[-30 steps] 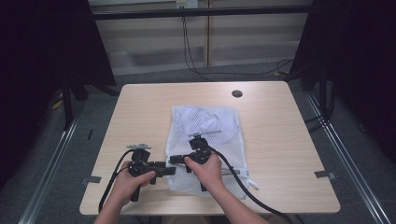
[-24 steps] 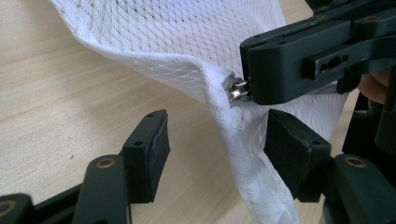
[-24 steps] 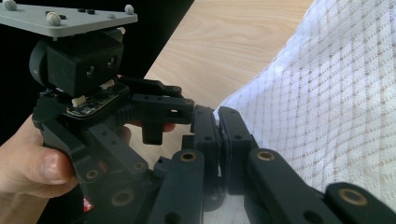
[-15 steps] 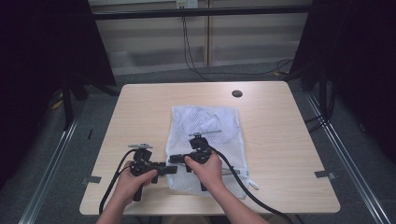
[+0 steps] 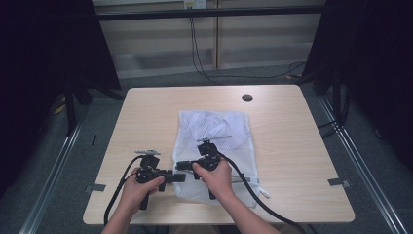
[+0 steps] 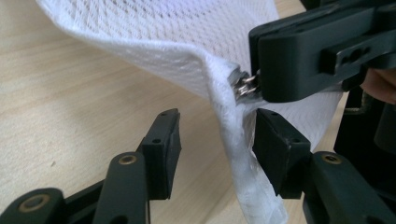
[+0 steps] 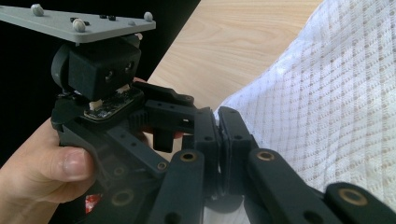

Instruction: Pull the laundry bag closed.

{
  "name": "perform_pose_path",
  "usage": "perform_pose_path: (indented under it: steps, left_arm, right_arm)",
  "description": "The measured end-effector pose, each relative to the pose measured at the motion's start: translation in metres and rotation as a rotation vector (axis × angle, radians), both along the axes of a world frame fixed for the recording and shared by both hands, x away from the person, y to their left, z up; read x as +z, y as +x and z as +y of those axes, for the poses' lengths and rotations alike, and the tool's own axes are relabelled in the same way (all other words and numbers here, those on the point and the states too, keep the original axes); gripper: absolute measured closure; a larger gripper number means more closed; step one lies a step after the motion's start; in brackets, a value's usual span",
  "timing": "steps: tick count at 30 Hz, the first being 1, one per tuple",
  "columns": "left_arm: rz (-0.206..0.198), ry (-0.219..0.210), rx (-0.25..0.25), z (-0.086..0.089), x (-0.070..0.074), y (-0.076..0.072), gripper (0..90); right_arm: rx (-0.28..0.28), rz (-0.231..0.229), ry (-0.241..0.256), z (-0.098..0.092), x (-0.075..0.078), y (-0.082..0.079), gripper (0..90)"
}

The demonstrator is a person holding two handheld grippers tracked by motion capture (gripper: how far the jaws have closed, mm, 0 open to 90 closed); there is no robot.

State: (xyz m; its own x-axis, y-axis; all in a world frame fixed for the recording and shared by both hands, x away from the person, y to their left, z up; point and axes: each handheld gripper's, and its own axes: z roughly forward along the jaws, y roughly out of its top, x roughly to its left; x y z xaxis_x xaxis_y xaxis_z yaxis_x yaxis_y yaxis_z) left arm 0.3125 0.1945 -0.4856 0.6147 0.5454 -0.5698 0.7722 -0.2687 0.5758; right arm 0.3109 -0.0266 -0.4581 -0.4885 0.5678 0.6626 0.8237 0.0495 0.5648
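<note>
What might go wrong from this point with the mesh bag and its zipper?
The right gripper pinches only the small metal zipper pull, so it may slip out. The left gripper is open around the bag's edge; closing off-centre may miss the fold. The white mesh bag lies loose on the table, so a pull may drag it.

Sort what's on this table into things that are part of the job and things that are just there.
Part of the job:
- white mesh bag
- its metal zipper pull, pinched by the right gripper
- left gripper, jaws open around the bag's edge

Just there:
- table with its round cable hole
- hanging cables behind the table
</note>
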Motion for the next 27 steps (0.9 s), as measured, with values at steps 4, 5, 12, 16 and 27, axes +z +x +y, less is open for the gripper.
perform_pose_path:
  steps: [4, 5, 12, 16, 27]
  left_arm:
    - [0.025, 0.006, -0.011, 0.0008, 0.0005, 0.0015, 52.4]
    - [0.027, 0.007, -0.008, 0.0006, 0.0009, 0.0012, 52.3]
    - [-0.006, -0.018, -0.016, -0.0007, -0.0002, 0.0014, 53.6]
    - [-0.001, -0.008, -0.025, -0.0011, -0.0010, 0.0017, 56.5]
    - [0.038, -0.042, -0.008, -0.0035, -0.0019, 0.0027, 80.7]
  right_arm:
    - [-0.001, 0.003, 0.002, 0.0004, 0.0003, 0.0000, 87.5]
    - [-0.001, 0.004, 0.002, 0.0005, 0.0004, 0.0000, 87.4]
    - [0.000, 0.003, 0.002, 0.0003, 0.0011, 0.0001, 87.4]
    - [-0.001, 0.002, 0.000, 0.0001, 0.0012, 0.0002, 87.4]
    - [-0.002, 0.007, 0.005, 0.0004, 0.0010, 0.0001, 87.4]
